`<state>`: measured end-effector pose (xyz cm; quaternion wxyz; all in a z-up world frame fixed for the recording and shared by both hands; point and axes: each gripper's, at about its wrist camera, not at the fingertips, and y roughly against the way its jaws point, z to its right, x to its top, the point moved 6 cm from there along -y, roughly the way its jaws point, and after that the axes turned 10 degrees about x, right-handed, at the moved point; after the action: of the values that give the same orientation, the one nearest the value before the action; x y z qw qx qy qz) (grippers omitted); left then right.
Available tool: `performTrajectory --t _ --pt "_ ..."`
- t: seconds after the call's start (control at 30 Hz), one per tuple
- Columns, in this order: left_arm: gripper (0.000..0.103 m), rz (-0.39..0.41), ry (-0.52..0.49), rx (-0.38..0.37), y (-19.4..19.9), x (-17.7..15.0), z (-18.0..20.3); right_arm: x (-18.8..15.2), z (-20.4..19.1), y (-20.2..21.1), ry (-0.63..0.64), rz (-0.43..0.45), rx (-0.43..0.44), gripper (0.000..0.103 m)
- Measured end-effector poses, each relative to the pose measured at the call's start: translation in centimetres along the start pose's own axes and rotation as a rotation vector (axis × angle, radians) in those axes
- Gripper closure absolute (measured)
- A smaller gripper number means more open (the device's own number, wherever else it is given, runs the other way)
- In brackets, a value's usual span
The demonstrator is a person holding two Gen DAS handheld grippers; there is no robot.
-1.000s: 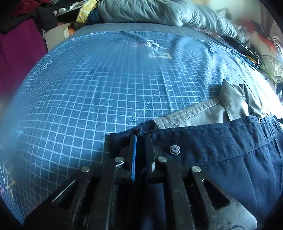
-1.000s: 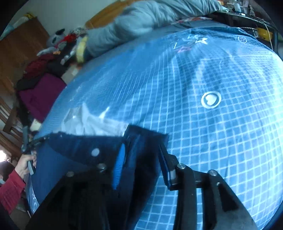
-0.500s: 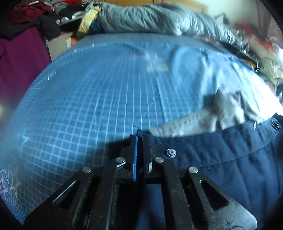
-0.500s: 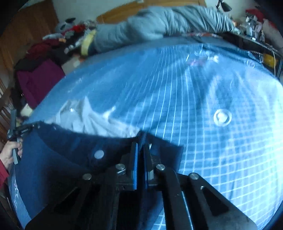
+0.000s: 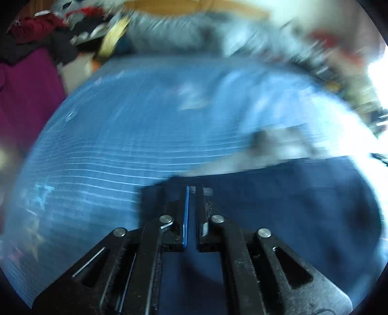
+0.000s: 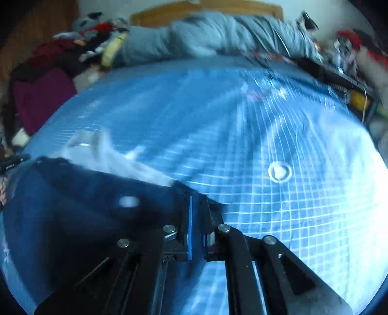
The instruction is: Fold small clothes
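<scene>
Left jaws: the left gripper (image 5: 192, 193) is seen closed to a narrow slit, with one corner of the navy garment (image 5: 291, 213) pinched between the pads.
Right jaws: the right gripper (image 6: 197, 201) is likewise drawn almost together, and the opposite corner of the navy garment (image 6: 80, 206) is clamped in it.
Garment: it is stretched between the two grippers over the bed; a pale lining (image 6: 109, 157) is shown along its upper edge, and a round snap (image 6: 128, 201) is seen as a light blur.
Surface: a blue sheet (image 6: 254, 135) with a white grid is spread under the garment; a white ring motif (image 6: 279, 171) is printed on it.
Room: a grey duvet (image 6: 218, 36) is heaped at the far end against a wooden headboard (image 6: 206, 9); a clothes pile (image 5: 36, 48) is noted at the left.
Writing: none can be read; the printed marks on the sheet are smeared.
Obscured: both views are motion-blurred, the left more heavily; clutter at the right edges cannot be identified.
</scene>
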<state>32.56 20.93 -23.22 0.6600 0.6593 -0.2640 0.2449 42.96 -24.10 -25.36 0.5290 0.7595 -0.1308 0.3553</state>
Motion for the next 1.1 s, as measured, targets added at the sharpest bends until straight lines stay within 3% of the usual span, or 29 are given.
performTrajectory --t 0.07,0.17,0.23,0.3,0.37,0.43,0.57,0.63,0.7,0.73,0.77,0.87,0.93,1.03,1.1 --pt "0.093 0.002 0.015 -0.191 3.9 -3.6 4.8 -1.1 -5.2 2.2 0.028 0.018 0.145 0.089" --pt "0.092 -0.072 0.017 -0.376 6.0 -9.5 10.5 -6.4 -14.2 2.4 0.015 -0.054 0.391 0.087" --pt "0.09 -0.137 -0.013 -0.405 5.6 -13.6 13.3 -10.3 -19.6 1.3 0.045 -0.109 0.472 0.078" --pt "0.091 -0.168 0.05 -0.385 4.6 -14.9 12.5 -13.2 -22.9 -0.4 0.028 -0.154 0.523 0.074" --pt "0.097 -0.169 0.171 -0.353 4.3 -15.3 8.9 -14.3 -23.4 -1.7 0.012 -0.165 0.506 0.071" --pt "0.097 -0.137 0.316 -0.273 4.9 -15.9 3.1 -14.5 -22.3 -1.7 -0.021 -0.164 0.512 0.074" --pt "0.102 -0.103 0.557 -0.043 6.6 -19.9 -8.2 -14.1 -18.1 0.0 -0.015 -0.158 0.429 0.068" --pt "0.094 -0.1 0.718 0.116 8.8 -22.5 -13.5 -14.6 -15.8 1.6 -0.04 -0.151 0.382 0.068" --pt "0.091 -0.071 0.794 0.093 10.8 -23.3 -14.4 -15.0 -14.2 3.0 -0.071 -0.14 0.337 0.062" --pt "0.084 -0.05 0.795 0.065 11.9 -23.2 -13.6 -15.0 -13.3 4.0 -0.087 -0.123 0.316 0.061" --pt "0.077 -0.041 0.833 0.096 12.5 -23.1 -13.0 -15.1 -12.6 4.9 -0.102 -0.102 0.298 0.057" --pt "0.068 -0.022 0.805 -0.101 12.9 -22.3 -7.7 -15.4 -10.6 6.8 -0.164 -0.045 0.248 0.056" --pt "0.066 -0.057 0.825 -0.177 11.6 -22.4 -5.2 -16.0 -9.7 7.2 -0.214 -0.034 0.23 0.054" --pt "0.064 -0.093 0.881 -0.176 9.2 -23.1 -4.0 -16.9 -9.2 7.3 -0.249 -0.053 0.224 0.054" --pt "0.062 -0.07 0.92 -0.162 8.4 -23.2 -3.8 -17.2 -9.6 7.6 -0.236 -0.054 0.227 0.051"
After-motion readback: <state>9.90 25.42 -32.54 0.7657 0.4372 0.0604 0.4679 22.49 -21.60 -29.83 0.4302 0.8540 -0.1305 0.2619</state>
